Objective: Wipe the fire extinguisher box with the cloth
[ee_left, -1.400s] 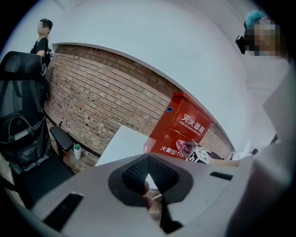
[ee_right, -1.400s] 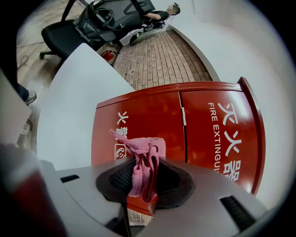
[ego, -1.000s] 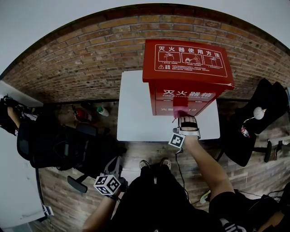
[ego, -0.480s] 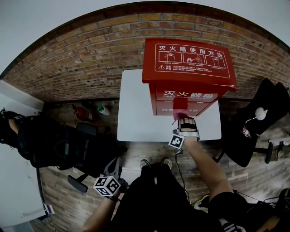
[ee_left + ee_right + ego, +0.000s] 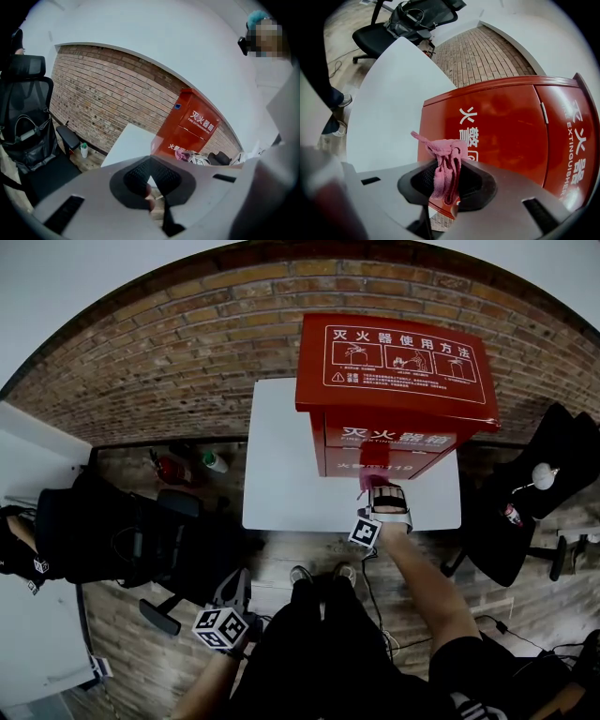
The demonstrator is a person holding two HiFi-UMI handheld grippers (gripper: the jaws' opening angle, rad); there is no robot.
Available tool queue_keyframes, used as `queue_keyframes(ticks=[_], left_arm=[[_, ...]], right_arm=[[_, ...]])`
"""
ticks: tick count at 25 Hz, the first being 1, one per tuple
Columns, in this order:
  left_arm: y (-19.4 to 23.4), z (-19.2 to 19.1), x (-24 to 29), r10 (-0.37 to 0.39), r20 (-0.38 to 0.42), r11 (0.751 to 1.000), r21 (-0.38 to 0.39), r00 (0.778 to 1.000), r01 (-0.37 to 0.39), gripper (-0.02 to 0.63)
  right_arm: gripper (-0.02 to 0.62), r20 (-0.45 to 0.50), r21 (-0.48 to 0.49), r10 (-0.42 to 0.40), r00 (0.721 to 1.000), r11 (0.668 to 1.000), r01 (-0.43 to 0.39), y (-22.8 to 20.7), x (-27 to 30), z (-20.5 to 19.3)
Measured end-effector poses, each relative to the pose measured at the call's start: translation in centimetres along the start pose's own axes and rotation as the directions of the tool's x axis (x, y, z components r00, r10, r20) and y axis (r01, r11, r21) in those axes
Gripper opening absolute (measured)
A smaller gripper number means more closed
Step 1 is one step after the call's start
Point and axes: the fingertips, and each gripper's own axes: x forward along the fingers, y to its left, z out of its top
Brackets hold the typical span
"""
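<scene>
The fingers of the right gripper (image 5: 448, 174) were pinched tight on the pink cloth (image 5: 443, 157), which bunched up between them and hung in a loose fold over their tips. We held that cloth low against the front of the red fire extinguisher box (image 5: 501, 126), beside its white lettering, though we could not tell whether it actually touched the panel. From the head view the right gripper (image 5: 373, 486) reached forward over the near edge of the table (image 5: 281, 465), with the cloth (image 5: 368, 480) at the base of the box (image 5: 398, 371).

The fingers of the left gripper (image 5: 150, 180) were pressed together on nothing, and that gripper (image 5: 236, 581) hung low at our left side, well apart from the table.

The box stood upright at the back right of the white table, which was pushed against a brick wall (image 5: 169, 362). A black office chair (image 5: 112, 540) stood on the wooden floor to the left, and a green-capped bottle (image 5: 214, 462) sat at the foot of the wall.
</scene>
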Motion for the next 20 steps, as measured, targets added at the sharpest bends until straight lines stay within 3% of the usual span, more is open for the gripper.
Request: queue_keyframes(ticks=[7, 10, 14, 18, 20], left_arm=[[0.2, -0.1, 0.3, 0.011, -0.005, 1.0, -0.004, 1.0, -0.011, 0.018], [0.3, 0.0, 0.3, 0.015, -0.005, 1.0, -0.003, 1.0, -0.015, 0.018], [0.7, -0.1, 0.2, 0.026, -0.009, 1.0, -0.005, 1.0, -0.026, 0.018], [1.0, -0.3, 0.1, 0.036, -0.013, 0.999, -0.006, 0.999, -0.036, 0.018], [1.1, -0.5, 0.0, 0.041, -0.016, 0.999, -0.006, 0.999, -0.041, 0.018]], right_arm=[[0.104, 0.004, 0.008, 0.05, 0.999, 0.999, -0.05, 2.0, 1.0, 0.3], [0.104, 0.0, -0.006, 0.016, 1.0, 1.0, -0.016, 1.7, 1.3, 0.3], [0.104, 0.012, 0.02, 0.068, 0.998, 0.998, -0.068, 3.1, 1.6, 0.6], [0.106, 0.004, -0.001, 0.036, 0.999, 0.999, -0.036, 2.9, 2.1, 0.6], [0.106, 0.012, 0.016, 0.058, 0.998, 0.998, -0.058, 3.6, 2.4, 0.8]])
